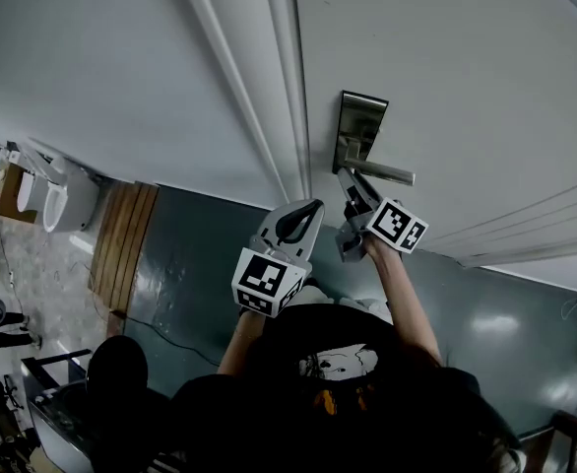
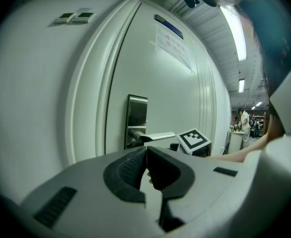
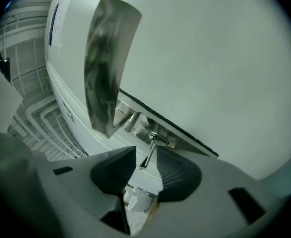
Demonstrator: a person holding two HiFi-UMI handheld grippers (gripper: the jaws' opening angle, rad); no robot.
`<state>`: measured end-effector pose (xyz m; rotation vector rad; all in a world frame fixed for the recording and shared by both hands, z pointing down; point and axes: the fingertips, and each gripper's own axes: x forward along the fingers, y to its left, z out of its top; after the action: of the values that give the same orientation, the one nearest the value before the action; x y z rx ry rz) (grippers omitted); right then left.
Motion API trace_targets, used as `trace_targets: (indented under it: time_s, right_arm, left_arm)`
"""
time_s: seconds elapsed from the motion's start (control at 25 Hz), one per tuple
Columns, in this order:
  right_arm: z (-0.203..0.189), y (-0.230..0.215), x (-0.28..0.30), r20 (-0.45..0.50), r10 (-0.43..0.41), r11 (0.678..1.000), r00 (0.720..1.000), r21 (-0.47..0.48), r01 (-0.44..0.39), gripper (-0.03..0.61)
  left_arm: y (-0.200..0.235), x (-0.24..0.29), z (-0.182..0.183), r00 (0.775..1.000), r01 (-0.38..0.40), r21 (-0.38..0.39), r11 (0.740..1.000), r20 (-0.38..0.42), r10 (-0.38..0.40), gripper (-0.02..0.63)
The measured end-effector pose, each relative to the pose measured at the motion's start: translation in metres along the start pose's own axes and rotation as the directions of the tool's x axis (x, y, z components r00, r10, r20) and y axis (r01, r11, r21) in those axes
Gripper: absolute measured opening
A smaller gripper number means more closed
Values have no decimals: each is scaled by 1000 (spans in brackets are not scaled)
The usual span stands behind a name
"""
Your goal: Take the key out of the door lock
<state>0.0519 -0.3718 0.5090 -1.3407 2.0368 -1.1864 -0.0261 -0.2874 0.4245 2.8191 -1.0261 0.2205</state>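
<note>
A steel lock plate (image 1: 360,126) with a lever handle (image 1: 387,173) sits on the white door (image 1: 466,77). In the right gripper view a thin metal key (image 3: 149,151) sticks out of the plate (image 3: 135,122) just under the handle (image 3: 106,68). My right gripper (image 3: 146,155) is open, with the key in the gap between its dark pads. In the head view this gripper (image 1: 351,183) points at the plate below the handle and hides the key. My left gripper (image 1: 311,210) hangs beside it, near the door frame, shut and empty, jaw tips together (image 2: 146,151).
The white door frame (image 1: 288,87) runs left of the lock plate. A paper notice (image 2: 173,41) hangs high on the door. Grey-blue floor (image 1: 200,264), a wooden platform (image 1: 121,235) and white fixtures (image 1: 52,195) lie to the left. A person (image 2: 244,124) stands far off.
</note>
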Motion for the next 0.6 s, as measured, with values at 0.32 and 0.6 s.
trace_targets:
  time_s: [0.32,0.6]
  right_arm:
    - [3,-4,5,62,-1,989,998,145,-8,64]
    - [2,-6,1,124,-9,941,992,337,-34,34]
  left_arm:
    - [10,-1,2,1000,17,2,1000,4,-17,9]
    - [13,-4,1,1000,29,-2,1000,7,-29,9]
